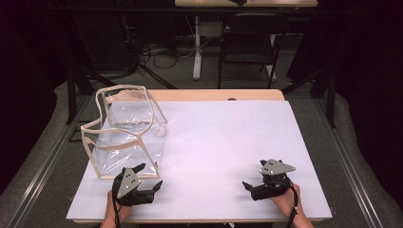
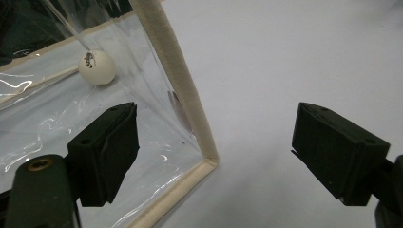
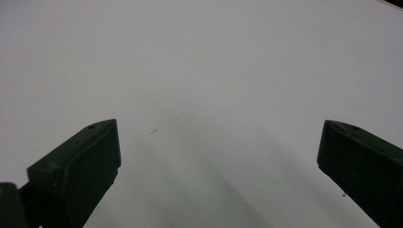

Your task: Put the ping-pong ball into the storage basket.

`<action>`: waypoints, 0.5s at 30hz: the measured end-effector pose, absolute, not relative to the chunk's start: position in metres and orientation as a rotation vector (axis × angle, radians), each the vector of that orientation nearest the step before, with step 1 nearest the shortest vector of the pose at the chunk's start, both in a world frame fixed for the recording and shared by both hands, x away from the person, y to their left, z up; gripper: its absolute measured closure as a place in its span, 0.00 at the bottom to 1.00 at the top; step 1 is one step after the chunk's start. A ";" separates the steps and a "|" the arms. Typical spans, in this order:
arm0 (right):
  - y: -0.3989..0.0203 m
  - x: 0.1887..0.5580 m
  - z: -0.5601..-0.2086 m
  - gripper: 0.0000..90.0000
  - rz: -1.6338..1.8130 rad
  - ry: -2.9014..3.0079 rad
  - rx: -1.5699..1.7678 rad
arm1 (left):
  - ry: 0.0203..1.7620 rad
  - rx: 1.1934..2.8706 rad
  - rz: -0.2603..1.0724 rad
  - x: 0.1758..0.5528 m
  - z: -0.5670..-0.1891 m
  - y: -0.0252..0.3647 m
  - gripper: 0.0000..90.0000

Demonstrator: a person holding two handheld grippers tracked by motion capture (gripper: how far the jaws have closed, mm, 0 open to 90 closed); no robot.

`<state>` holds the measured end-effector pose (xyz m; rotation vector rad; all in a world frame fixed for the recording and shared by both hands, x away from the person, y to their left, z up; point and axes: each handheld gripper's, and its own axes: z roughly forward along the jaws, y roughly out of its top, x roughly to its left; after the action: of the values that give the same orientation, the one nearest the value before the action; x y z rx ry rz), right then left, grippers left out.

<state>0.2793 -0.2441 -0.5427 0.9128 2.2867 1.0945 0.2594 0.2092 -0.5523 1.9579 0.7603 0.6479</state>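
A clear plastic bag with beige trim stands open on the left of the white table. A white ball lies inside it near the right wall. My left gripper is open just in front of the bag's near right corner. In the left gripper view the beige corner edge of the bag lies between the wide-apart jaws, and the ball rests farther back behind the clear wall. My right gripper is open near the front right, with nothing between its jaws over bare table.
A black chair and a table leg with cables stand on the floor beyond the far edge. Metal rails run along both sides of the table. The person's hands come in at the front edge.
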 end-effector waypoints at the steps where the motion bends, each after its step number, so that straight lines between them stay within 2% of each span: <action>1: -0.245 0.278 -0.544 0.00 1.092 2.286 0.912 | 0.760 1.959 0.648 0.259 -0.552 0.209 0.18; 15: -0.261 0.266 -0.554 0.00 1.112 2.247 0.955 | 0.759 1.962 0.650 0.260 -0.552 0.209 0.18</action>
<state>0.2664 -0.2607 -0.5536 0.9554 2.2468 1.1123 0.2596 0.2095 -0.5523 1.9624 0.7591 0.6500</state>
